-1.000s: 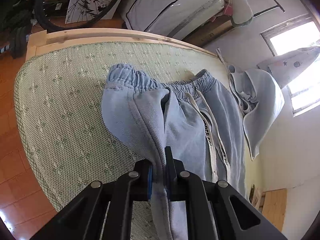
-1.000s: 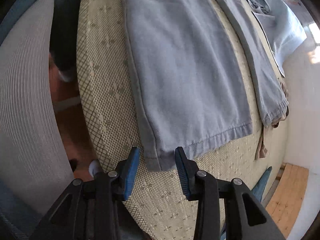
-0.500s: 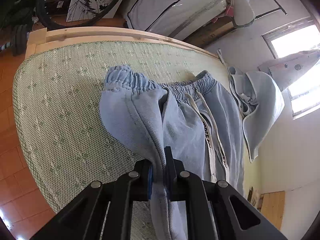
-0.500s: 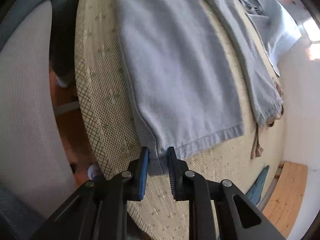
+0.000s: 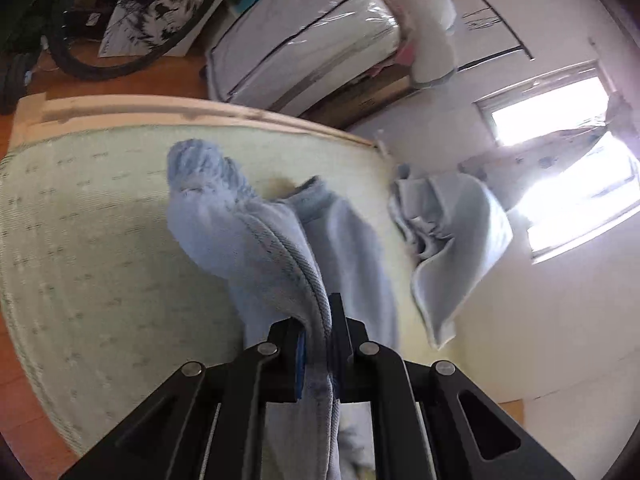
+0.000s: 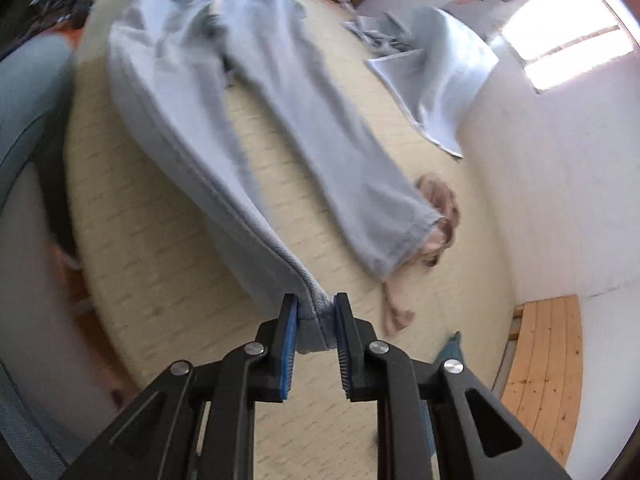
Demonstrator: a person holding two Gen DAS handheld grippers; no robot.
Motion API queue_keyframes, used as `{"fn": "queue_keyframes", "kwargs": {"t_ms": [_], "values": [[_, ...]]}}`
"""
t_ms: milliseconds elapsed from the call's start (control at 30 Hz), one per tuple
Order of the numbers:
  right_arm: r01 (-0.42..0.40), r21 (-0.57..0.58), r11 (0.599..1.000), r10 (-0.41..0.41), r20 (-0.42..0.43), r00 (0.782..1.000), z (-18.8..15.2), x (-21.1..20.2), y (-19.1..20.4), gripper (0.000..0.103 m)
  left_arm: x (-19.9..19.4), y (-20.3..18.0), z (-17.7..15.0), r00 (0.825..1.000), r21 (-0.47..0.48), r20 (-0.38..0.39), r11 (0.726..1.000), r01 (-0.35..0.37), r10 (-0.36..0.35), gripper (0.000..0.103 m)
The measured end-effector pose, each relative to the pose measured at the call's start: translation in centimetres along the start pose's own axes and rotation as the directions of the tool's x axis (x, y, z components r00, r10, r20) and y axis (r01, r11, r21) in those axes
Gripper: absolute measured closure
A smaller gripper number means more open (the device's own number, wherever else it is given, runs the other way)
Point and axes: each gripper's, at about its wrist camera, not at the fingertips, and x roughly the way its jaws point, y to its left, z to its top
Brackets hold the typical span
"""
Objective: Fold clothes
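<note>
Light blue sweatpants (image 6: 320, 128) lie stretched along a woven bed mat (image 6: 160, 280). My right gripper (image 6: 315, 316) is shut on the hem corner of the near trouser leg and holds it raised off the mat, while the other leg stays flat. In the left wrist view my left gripper (image 5: 318, 332) is shut on the side seam of the sweatpants (image 5: 248, 248) near the gathered waistband (image 5: 200, 168), which is lifted and bunched above the mat (image 5: 100, 240).
A second pale blue garment (image 5: 452, 236) lies crumpled by the wall under the window. A small brownish cloth (image 6: 438, 208) sits past the flat leg's hem. A wrapped mattress (image 5: 304, 40) and a bicycle wheel (image 5: 132, 20) stand beyond the bed's wooden edge.
My right gripper closed on the trouser hem and rose, pulling that leg up off the mat. My left gripper also rose, drawing the waistband end up and bunching it.
</note>
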Motion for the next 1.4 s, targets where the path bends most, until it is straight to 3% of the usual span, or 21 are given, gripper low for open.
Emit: {"fn": "queue_keyframes", "kwargs": {"t_ms": [100, 333, 600, 867, 1000, 1067, 1100, 1200, 1233, 1300, 1333, 1400], "values": [[0.006, 0.058, 0.998, -0.006, -0.006, 1.000, 0.3, 3.5, -4.2, 0.086, 0.8, -2.5, 0.6, 0.999, -0.009, 0.031, 1.000, 0.008, -0.008, 0.094], [0.038, 0.144, 0.989, -0.030, -0.058, 0.998, 2.3, 13.3, -13.3, 0.086, 5.5, -6.9, 2.2, 0.996, -0.078, 0.070, 0.996, -0.049, 0.054, 0.094], [0.064, 0.185, 0.981, -0.035, -0.154, 0.987, 7.1, 24.1, -21.9, 0.086, 13.1, -10.6, 3.6, 0.990, -0.104, 0.063, 0.987, -0.122, 0.129, 0.094], [0.118, 0.191, 0.974, -0.079, -0.200, 0.977, 12.4, 31.8, -27.0, 0.086, 20.5, -12.2, 5.2, 0.977, -0.086, 0.057, 0.976, -0.200, 0.205, 0.094], [0.082, 0.203, 0.976, -0.026, -0.263, 0.964, 13.5, 36.7, -27.8, 0.086, 25.1, -11.2, 5.3, 0.973, -0.049, -0.011, 0.971, -0.232, 0.232, 0.092], [0.075, 0.186, 0.980, -0.018, -0.294, 0.956, 13.6, 39.2, -27.1, 0.085, 27.6, -10.4, 5.0, 0.969, -0.035, -0.060, 0.969, -0.243, 0.241, 0.088], [0.074, 0.180, 0.981, -0.015, -0.308, 0.951, 13.6, 40.4, -26.7, 0.085, 28.7, -10.0, 4.7, 0.965, -0.017, -0.088, 0.968, -0.249, 0.246, 0.081], [0.112, 0.203, 0.973, -0.043, -0.318, 0.947, 13.5, 42.5, -26.1, 0.079, 29.9, -9.7, 3.8, 0.968, 0.038, -0.135, 0.977, -0.210, 0.214, 0.041], [0.128, 0.220, 0.967, -0.054, -0.312, 0.948, 13.4, 42.6, -26.2, 0.072, 29.9, -9.7, 3.5, 0.972, 0.053, -0.139, 0.982, -0.184, 0.190, 0.027], [0.148, 0.294, 0.944, -0.065, -0.272, 0.960, 12.6, 41.8, -27.0, 0.050, 28.8, -10.2, 2.8, 0.979, 0.101, -0.133, 0.984, -0.145, 0.158, 0.017], [0.157, 0.338, 0.928, -0.071, -0.253, 0.965, 12.0, 41.2, -27.6, 0.042, 28.2, -10.4, 2.5, 0.982, 0.120, -0.129, 0.985, -0.125, 0.141, 0.017], [0.141, 0.476, 0.868, -0.064, -0.174, 0.983, 10.0, 38.8, -28.9, 0.042, 26.4, -11.2, 1.3, 0.984, 0.187, -0.128, 0.978, -0.095, 0.121, 0.017]]}}
